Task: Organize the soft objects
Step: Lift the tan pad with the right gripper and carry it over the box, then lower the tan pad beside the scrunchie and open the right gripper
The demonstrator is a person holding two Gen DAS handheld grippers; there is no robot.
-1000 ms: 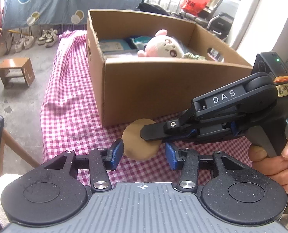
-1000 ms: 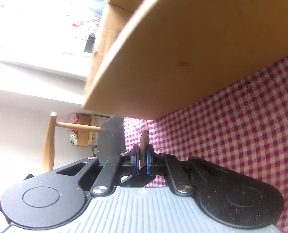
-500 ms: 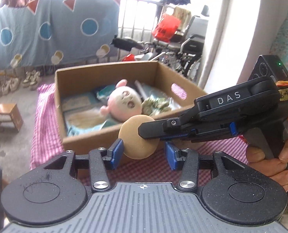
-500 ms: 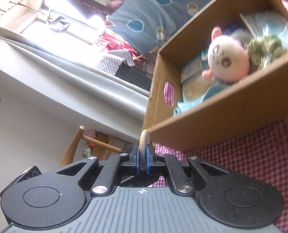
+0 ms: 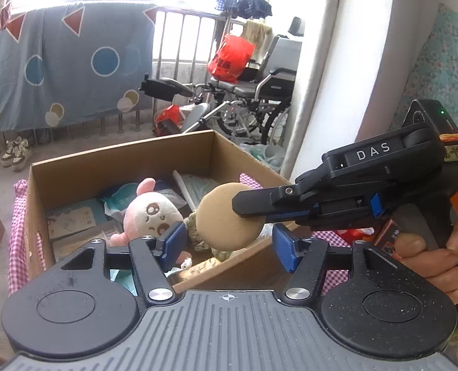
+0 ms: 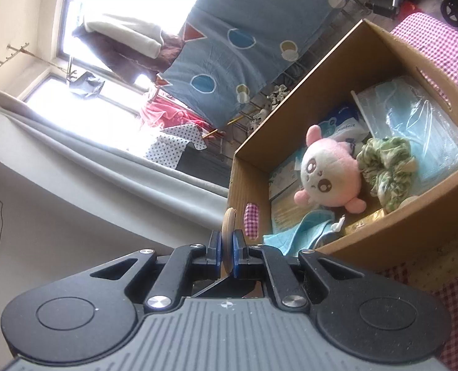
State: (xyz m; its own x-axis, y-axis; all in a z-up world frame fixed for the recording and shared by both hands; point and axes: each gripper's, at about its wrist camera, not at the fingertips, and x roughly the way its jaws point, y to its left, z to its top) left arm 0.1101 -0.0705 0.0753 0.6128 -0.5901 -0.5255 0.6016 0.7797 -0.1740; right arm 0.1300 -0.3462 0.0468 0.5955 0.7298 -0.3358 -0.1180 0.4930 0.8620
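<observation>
Puff (image 5: pixel 229 219) pinched edge-on in right gripper (image 6: pixel 228 249), held above box (image 5: pixel 120 157) near its front wall | left gripper (image 5: pixel 225 244) just opened wider, blue pads clear of puff | likely light, squashy, best gripped across flat faces | disc upright, rim toward plush (image 6: pixel 329 174), no long axis.

You are working in a lived-in home, in a room that opens onto a railed, balcony-like space: laundry hangs at the bright window (image 6: pixel 83 9), and a blue sheet (image 5: pixel 58 68) printed with circles and triangles is draped along the railing (image 5: pixel 179 40). A folded wheelchair (image 5: pixel 259 92) bearing a red plastic bag (image 5: pixel 230 58) stands beyond, and pairs of shoes (image 5: pixel 14 153) line the floor. The desk wears a pink gingham cloth (image 6: pixel 433 40) and carries a cardboard box (image 5: pixel 120 160) of household soft goods.
</observation>
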